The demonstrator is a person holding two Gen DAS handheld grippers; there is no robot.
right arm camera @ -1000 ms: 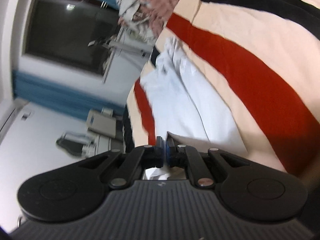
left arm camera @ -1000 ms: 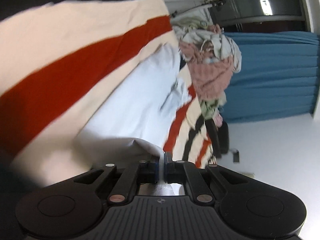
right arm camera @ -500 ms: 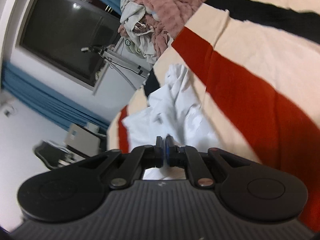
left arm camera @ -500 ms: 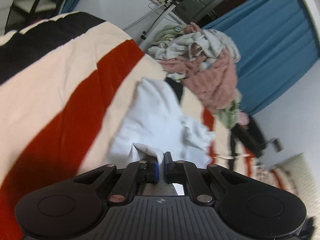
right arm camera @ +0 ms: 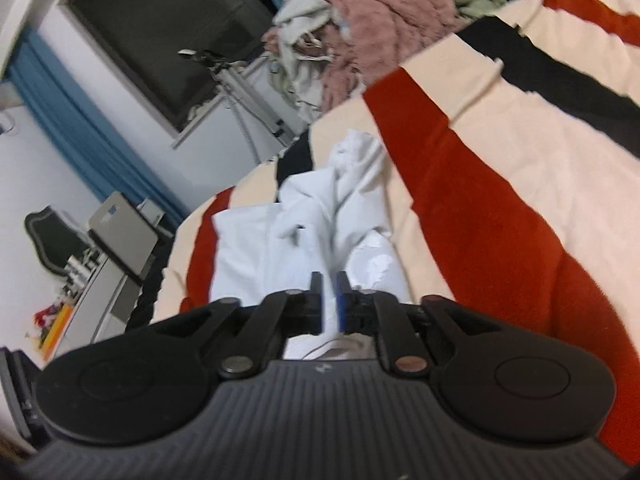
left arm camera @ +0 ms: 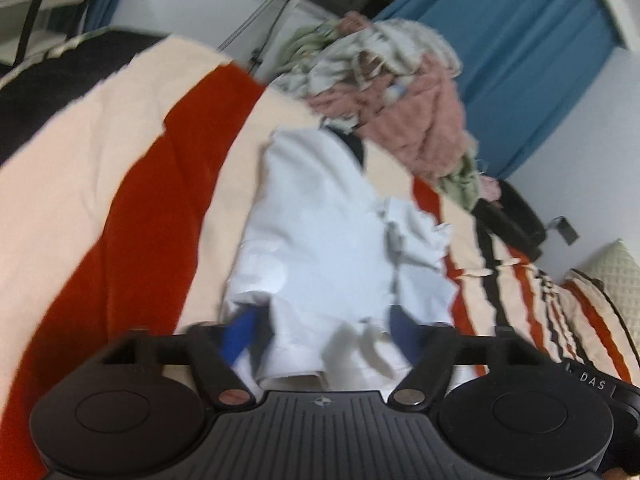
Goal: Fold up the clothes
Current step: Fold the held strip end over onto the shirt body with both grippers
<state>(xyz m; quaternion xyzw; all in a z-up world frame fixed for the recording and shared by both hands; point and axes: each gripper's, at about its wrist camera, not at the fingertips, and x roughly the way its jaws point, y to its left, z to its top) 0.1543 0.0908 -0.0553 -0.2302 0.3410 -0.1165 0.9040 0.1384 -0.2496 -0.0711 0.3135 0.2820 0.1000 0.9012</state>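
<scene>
A white garment (left arm camera: 320, 248) lies bunched on a bed with a cream, red and black striped blanket (left arm camera: 152, 184). My left gripper (left arm camera: 320, 328) is open, its blue-padded jaws wide apart on either side of the garment's near hem, which lies loose between them. In the right wrist view the same garment (right arm camera: 320, 216) lies crumpled ahead. My right gripper (right arm camera: 330, 300) has its jaws a narrow gap apart over the near edge of the cloth, with nothing clearly pinched.
A pile of mixed clothes, pink, grey and green (left arm camera: 400, 92), sits at the far end of the bed (right arm camera: 360, 32). Blue curtains (left arm camera: 520, 40), a dark window (right arm camera: 160, 48) and a metal stand (right arm camera: 240, 92) lie beyond. Pillows (left arm camera: 600, 280) lie at the right.
My left gripper has opened wide and let go of the white garment's edge. My right gripper's jaws have parted slightly. Both have swung back level with the bed, and the garment has settled bunched up.
</scene>
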